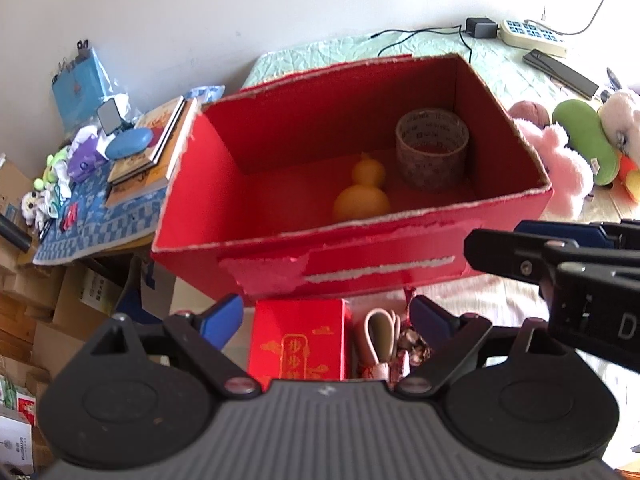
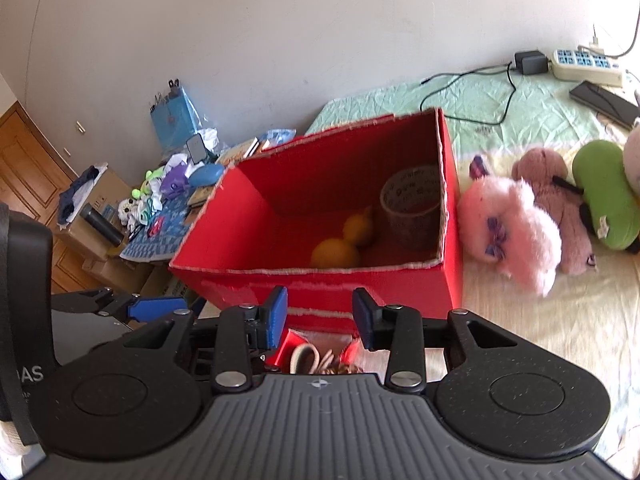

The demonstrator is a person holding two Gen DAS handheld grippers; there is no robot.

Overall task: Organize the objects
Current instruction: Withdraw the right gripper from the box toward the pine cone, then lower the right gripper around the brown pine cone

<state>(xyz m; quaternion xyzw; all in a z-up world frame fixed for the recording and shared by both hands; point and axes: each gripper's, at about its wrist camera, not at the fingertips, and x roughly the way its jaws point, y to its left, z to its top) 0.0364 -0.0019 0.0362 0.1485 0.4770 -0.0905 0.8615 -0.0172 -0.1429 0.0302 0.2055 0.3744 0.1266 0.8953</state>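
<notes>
A big red cardboard box [image 1: 400,248] [image 2: 320,280] stands open on the bed. Inside it lie a yellow gourd [image 1: 362,196] [image 2: 340,248] and a roll of tape [image 1: 432,152] [image 2: 412,212]. In front of its near wall lie a small red packet with gold characters [image 1: 298,344] [image 2: 286,350] and a pink looped ornament [image 1: 380,336] [image 2: 306,358]. My left gripper [image 1: 326,314] hangs above both with its jaws wide, touching neither. My right gripper [image 2: 320,306] [image 1: 504,236] hovers just right of it, jaws partly apart with nothing between the pads.
Pink plush toys [image 2: 516,228] and a green cushion [image 2: 604,196] lie right of the box. A power strip [image 2: 584,64], a charger and a phone [image 2: 604,100] are at the back of the bed. A cluttered side table with books [image 1: 152,148] and cardboard boxes stands left.
</notes>
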